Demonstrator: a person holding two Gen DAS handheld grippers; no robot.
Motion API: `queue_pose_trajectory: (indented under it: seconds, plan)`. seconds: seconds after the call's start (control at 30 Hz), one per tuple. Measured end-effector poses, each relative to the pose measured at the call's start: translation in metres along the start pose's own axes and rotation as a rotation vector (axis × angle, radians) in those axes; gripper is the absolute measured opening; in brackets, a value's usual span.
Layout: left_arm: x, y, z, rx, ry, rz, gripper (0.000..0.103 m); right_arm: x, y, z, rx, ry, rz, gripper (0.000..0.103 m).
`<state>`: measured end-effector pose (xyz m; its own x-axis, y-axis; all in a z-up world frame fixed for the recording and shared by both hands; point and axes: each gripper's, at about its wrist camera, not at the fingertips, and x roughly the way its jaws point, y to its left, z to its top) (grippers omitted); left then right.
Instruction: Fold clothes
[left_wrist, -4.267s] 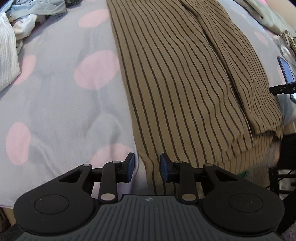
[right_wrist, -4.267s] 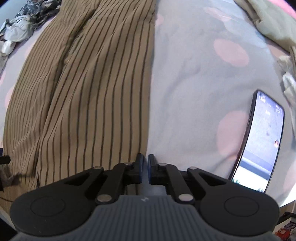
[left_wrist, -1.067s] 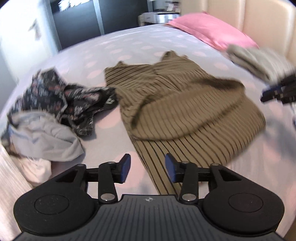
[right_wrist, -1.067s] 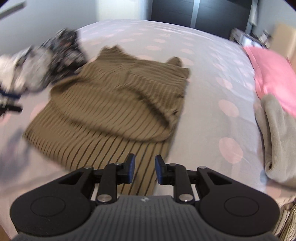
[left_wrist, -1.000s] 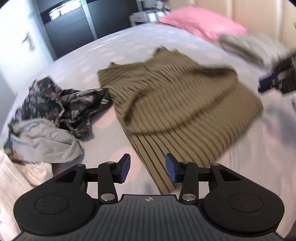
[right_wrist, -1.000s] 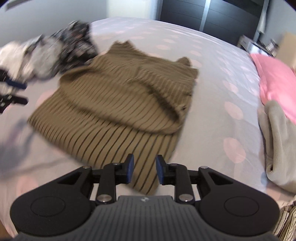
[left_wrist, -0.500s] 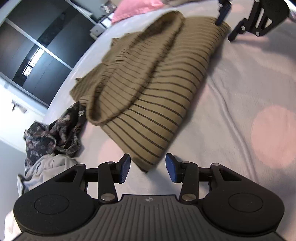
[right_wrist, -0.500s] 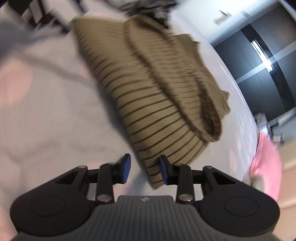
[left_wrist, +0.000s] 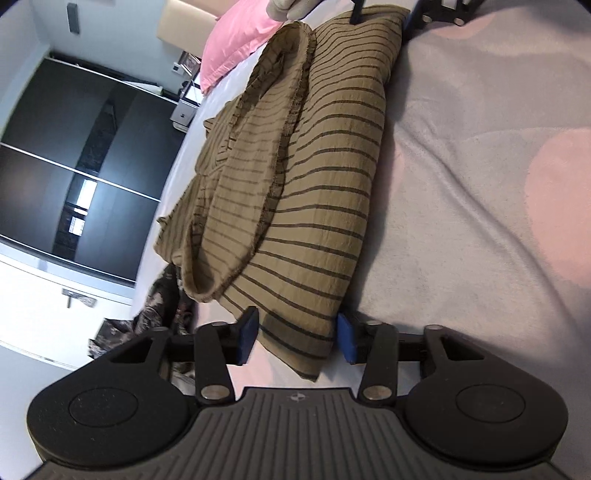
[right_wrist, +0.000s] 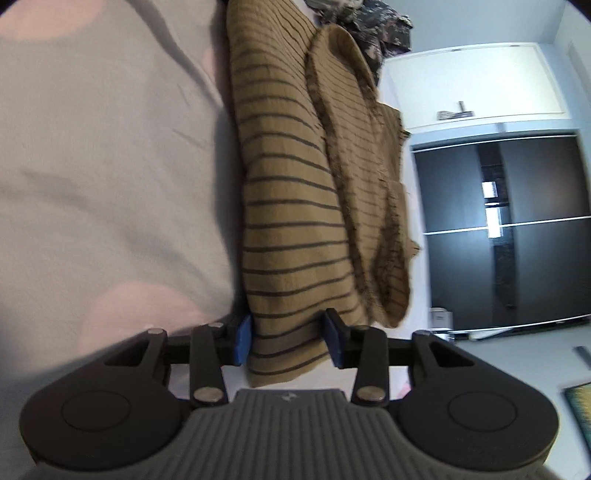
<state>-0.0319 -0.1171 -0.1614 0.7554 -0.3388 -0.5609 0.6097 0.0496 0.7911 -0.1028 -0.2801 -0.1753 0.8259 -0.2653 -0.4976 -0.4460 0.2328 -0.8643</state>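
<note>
With both wrists rolled onto their sides, the brown striped garment (left_wrist: 314, 177) is being taken at its two near corners, half-folded on the pink-dotted bedsheet (left_wrist: 480, 184). On the left gripper (left_wrist: 297, 338) the jaws are closing, and the doubled corner of cloth is seen between the blue pads (left_wrist: 247, 334), brushed on both sides but not yet pinched hard. On the right gripper (right_wrist: 288, 341) the jaws are spread about the other corner, the left pad against the cloth and a sliver of gap seemingly left at the right pad, so no firm hold is judged there yet. A top layer with a frayed hem is draped loosely over the lower one, its edge curling. A dark patterned heap (right_wrist: 373, 29) is lying just beyond the garment's far edge. By the look of it, the grasp for a second fold is in hand. Next, both corners must be clamped through every layer, then lifted together and carried level towards the far edge, so the loose top layer is not dragged askew.
</note>
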Motion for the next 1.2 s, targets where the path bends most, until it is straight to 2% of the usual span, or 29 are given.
queue_pose_trajectory:
  seconds: [0.03,0.07,0.1,0.17,0.37,0.5,0.63,0.8,0.97,1.1,1.2]
  plan:
    - [0.0,-0.001,0.002,0.006,0.008,-0.002,0.022,0.001,0.001,-0.001,-0.015,-0.003,-0.017,0.033]
    - [0.0,0.0,0.003,0.002,0.014,-0.002,0.013,0.0,0.001,-0.001,-0.029,-0.006,-0.031,0.024]
    - [0.0,0.002,0.005,-0.002,0.021,-0.002,0.008,0.0,0.001,-0.002,-0.041,-0.009,-0.045,0.014]
    - [-0.005,0.01,0.008,-0.022,0.017,-0.011,0.003,-0.003,-0.006,-0.003,-0.027,-0.018,-0.072,0.011]
    - [-0.018,0.049,0.016,-0.114,0.006,0.004,0.001,-0.019,-0.045,0.003,0.06,-0.028,-0.075,0.006]
    - [-0.044,0.067,0.016,-0.107,-0.004,0.006,0.001,-0.046,-0.069,0.006,0.074,-0.035,-0.007,0.006]
    - [-0.077,0.075,0.015,-0.121,-0.008,-0.038,0.001,-0.082,-0.076,0.006,0.112,-0.041,0.054,0.006]
    - [-0.121,0.064,0.009,-0.071,-0.015,-0.118,0.001,-0.135,-0.059,0.001,0.069,-0.059,0.15,0.006]
    - [-0.161,0.043,0.001,-0.017,-0.019,-0.203,0.001,-0.184,-0.023,-0.002,-0.008,-0.051,0.227,0.006]
    - [-0.18,0.026,-0.006,0.028,-0.013,-0.267,0.001,-0.215,0.004,-0.003,-0.039,-0.035,0.254,0.006]
    - [-0.185,0.01,-0.011,0.075,-0.013,-0.295,0.001,-0.222,0.028,-0.001,-0.07,-0.007,0.266,0.005]
